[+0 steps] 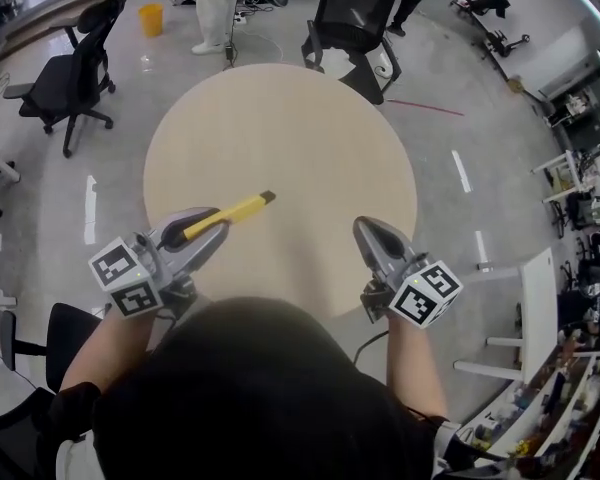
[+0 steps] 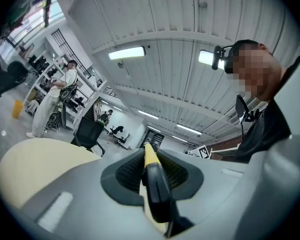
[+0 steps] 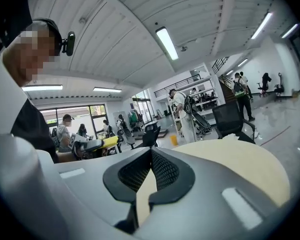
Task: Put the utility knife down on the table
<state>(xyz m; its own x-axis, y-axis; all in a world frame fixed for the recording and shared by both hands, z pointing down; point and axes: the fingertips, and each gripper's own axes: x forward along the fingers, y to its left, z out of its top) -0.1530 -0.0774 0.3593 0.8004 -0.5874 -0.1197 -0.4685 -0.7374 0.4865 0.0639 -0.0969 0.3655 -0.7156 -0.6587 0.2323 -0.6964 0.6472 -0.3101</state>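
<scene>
Two claws show in the head view, both over the near edge of the round table. The left claw is clamped on the utility knife. The yellow knife sticks out past the claw's tips, over the table top. The right claw is off to the left claw's right side.

In the left gripper view, the knife runs straight out between the two pads, which squeeze it from both sides. The table lies low on this claw's left.

In the right gripper view, the right claw is pressed tip to tip with nothing inside. The table lies ahead and to its right.
</scene>
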